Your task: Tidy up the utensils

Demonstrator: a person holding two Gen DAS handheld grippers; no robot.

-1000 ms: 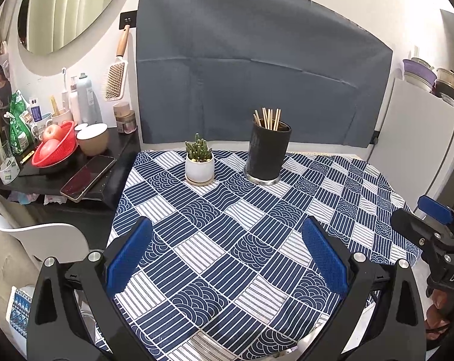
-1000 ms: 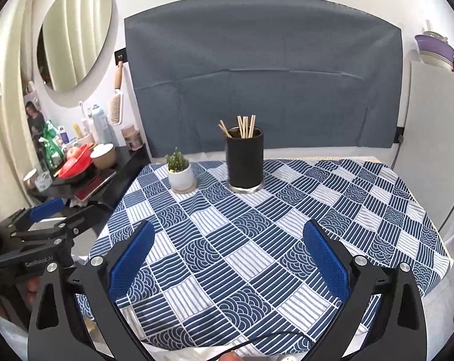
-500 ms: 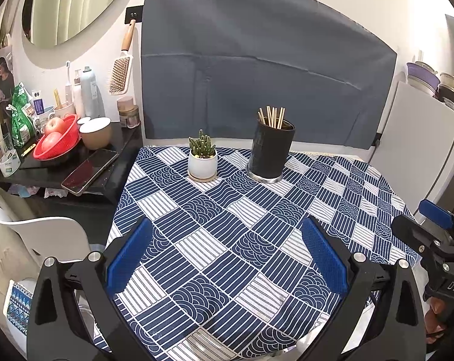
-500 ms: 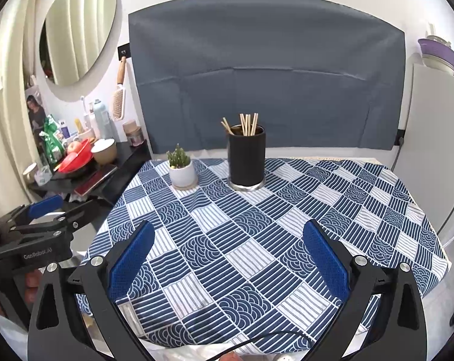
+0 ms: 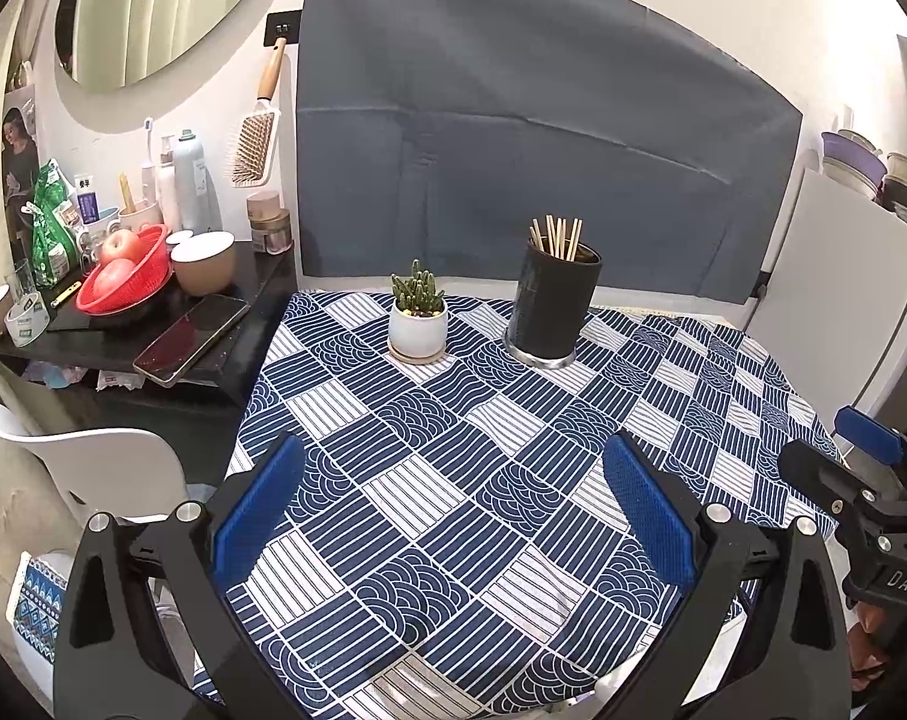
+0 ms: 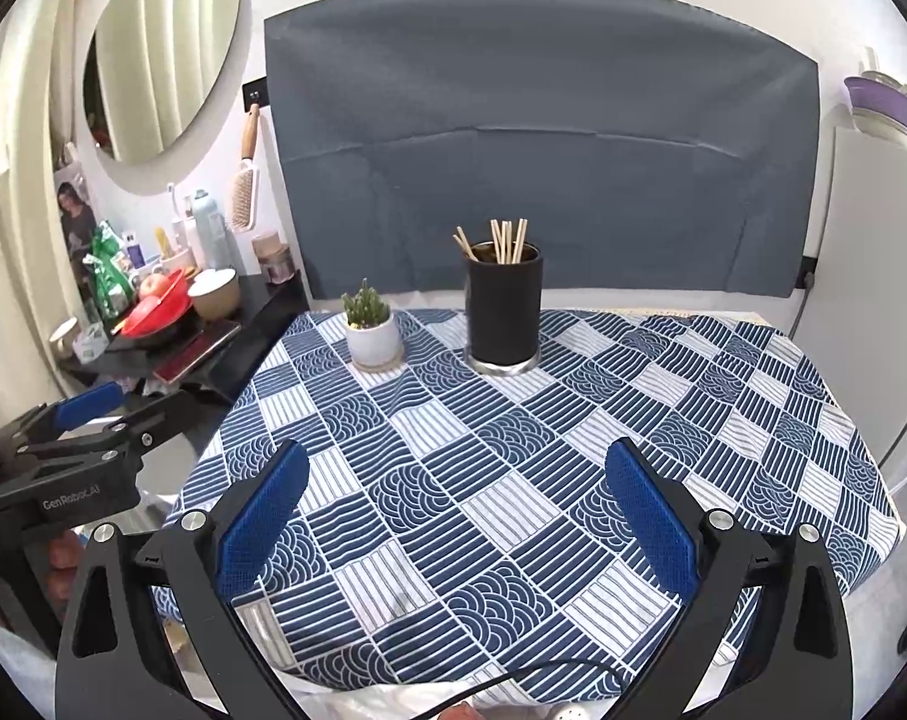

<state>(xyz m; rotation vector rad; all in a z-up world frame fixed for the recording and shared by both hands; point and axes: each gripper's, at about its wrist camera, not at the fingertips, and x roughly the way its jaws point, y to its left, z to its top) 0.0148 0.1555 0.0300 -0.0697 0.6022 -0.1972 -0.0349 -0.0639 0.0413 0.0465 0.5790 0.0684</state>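
Both cameras now stand higher and farther back from the black holder [image 5: 552, 300] than a second ago. In the left wrist view the holder has slid down the frame and more of the wall cloth above it shows. In the right wrist view more of the checked tablecloth [image 6: 513, 480] lies between the jaws and the holder. On the table itself nothing has shifted.

Left gripper [image 5: 453, 516]: jaws spread wide, blue pads well apart, nothing between them. It hangs over the near edge of the table, well short of the holder.

Right gripper [image 6: 456, 519]: jaws likewise spread wide and empty, also over the near edge and well apart from the holder.

Task items: the wooden chopsticks [image 5: 556, 237] all stand upright in the holder, tips fanned above its rim. In the right wrist view one stick leans away to the holder's left. The holder stands at the far side of the table. The small potted cactus [image 5: 418, 324] stands just beside it on its left, apart from it.

No loose utensil is seen anywhere on the cloth around the holder. The near strip of table below the jaws is partly hidden by the gripper bodies.

Judgement: with both grippers drawn back and empty, and every visible stick already housed, the sorting appears complete or very nearly so. The retreat reads as a withdrawal, not an approach.
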